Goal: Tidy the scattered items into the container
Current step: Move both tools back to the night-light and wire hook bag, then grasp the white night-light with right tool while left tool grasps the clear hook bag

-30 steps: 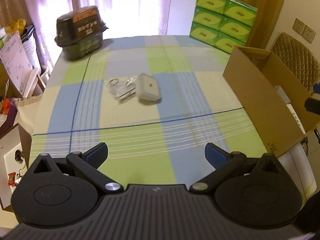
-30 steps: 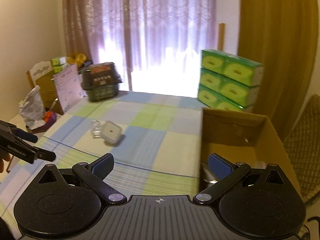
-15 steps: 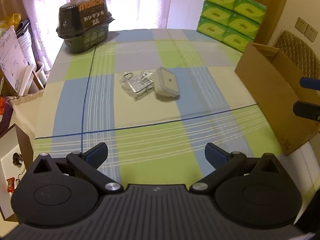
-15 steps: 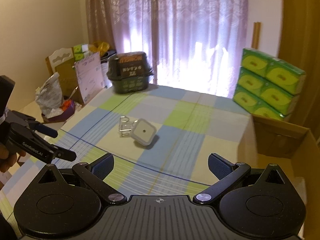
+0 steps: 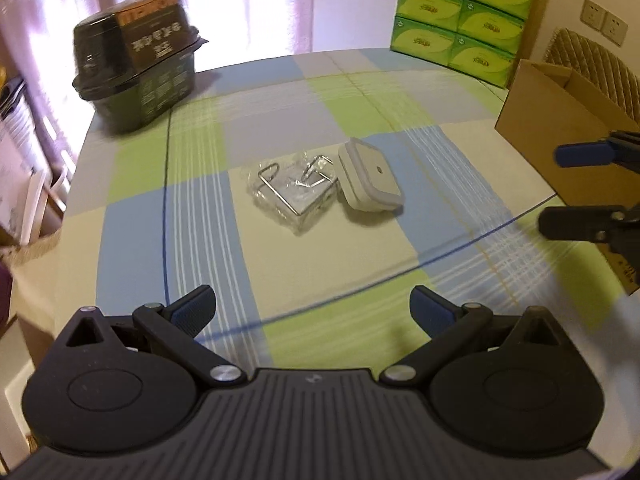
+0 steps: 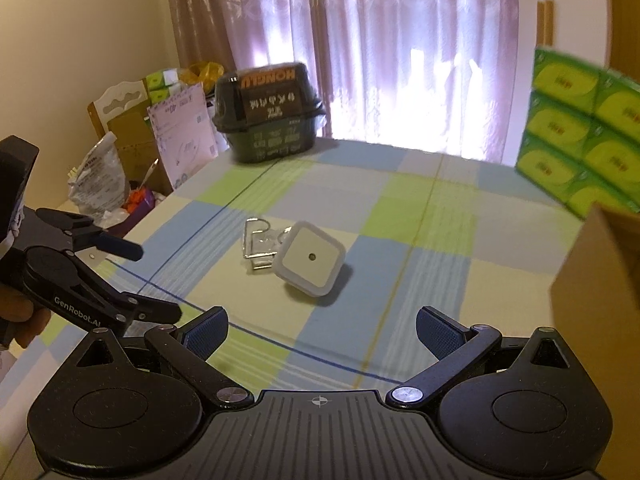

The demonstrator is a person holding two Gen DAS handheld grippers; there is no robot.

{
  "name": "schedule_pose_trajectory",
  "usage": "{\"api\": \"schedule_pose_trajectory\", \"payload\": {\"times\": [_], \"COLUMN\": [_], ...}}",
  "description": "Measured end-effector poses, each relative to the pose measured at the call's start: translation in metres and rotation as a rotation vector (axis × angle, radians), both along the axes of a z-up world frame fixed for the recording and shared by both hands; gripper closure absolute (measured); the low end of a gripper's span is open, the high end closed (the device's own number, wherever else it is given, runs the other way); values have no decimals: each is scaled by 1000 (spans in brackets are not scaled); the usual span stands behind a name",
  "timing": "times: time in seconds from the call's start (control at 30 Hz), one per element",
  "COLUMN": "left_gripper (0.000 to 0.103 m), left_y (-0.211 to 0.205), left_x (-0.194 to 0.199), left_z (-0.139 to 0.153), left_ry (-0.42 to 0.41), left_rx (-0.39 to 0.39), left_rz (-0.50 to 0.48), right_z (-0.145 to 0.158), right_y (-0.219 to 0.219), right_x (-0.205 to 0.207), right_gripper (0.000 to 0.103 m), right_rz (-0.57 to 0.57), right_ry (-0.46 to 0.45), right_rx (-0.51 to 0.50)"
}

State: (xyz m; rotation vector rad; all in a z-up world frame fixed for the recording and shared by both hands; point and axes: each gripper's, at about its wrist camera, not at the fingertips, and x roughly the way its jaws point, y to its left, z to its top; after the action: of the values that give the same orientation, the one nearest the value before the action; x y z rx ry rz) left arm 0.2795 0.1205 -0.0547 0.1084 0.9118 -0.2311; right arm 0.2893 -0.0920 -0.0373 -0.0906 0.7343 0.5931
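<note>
- Both hand-held grippers were spread wide with nothing between the fingers: left hand-held gripper [image 5: 312,310], right hand-held gripper [image 6: 322,332].
- Each one hung above the near edge of the desk [image 5: 360,328], clear of the checked cloth.
- My right one also showed at the right edge of the left wrist view, fingers apart, in front of the cardboard box [image 5: 560,120].
- My left one showed at the left edge of the right wrist view, also spread apart; part of my hand [image 6: 24,316] was visible behind it.
- White square device [image 5: 370,180] lay mid-desk, tilted, one edge propped up.
- Clear bag of metal wire hooks [image 5: 294,188] lay just left of it, touching or nearly so; couldn't tell which.
- Cardboard box stood open at the right desk edge, well apart from both items.
- Dark lidded tub [image 5: 140,68] sat at the far left corner.
- Stack of green tissue packs [image 5: 460,16] stood at the far right, behind the box.
</note>
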Motion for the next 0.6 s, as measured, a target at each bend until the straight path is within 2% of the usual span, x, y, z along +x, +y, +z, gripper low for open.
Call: {"api": "schedule_pose_trajectory", "payload": {"times": [0.2, 0.43, 0.47, 0.5, 0.6], "left_gripper": [2, 5, 5, 5, 6], "left_y": [0, 2, 3, 4, 8], "left_x": [28, 52, 55, 57, 63], "left_z": [-17, -27, -28, -28, -31], "left_ry": [-28, -62, -70, -78, -90], "left_rx": [78, 89, 91, 97, 105], "left_rz": [-106, -202, -210, -218, -243], "right_z": [-19, -33, -35, -37, -43], "right_y": [19, 33, 35, 37, 40], "right_x": [28, 51, 54, 58, 69], "right_gripper": [0, 0, 5, 16, 17], "right_rz": [21, 11, 10, 12, -3], "right_ry": [11, 12, 16, 25, 40], "right_rx": [5, 42, 47, 50, 61]}}
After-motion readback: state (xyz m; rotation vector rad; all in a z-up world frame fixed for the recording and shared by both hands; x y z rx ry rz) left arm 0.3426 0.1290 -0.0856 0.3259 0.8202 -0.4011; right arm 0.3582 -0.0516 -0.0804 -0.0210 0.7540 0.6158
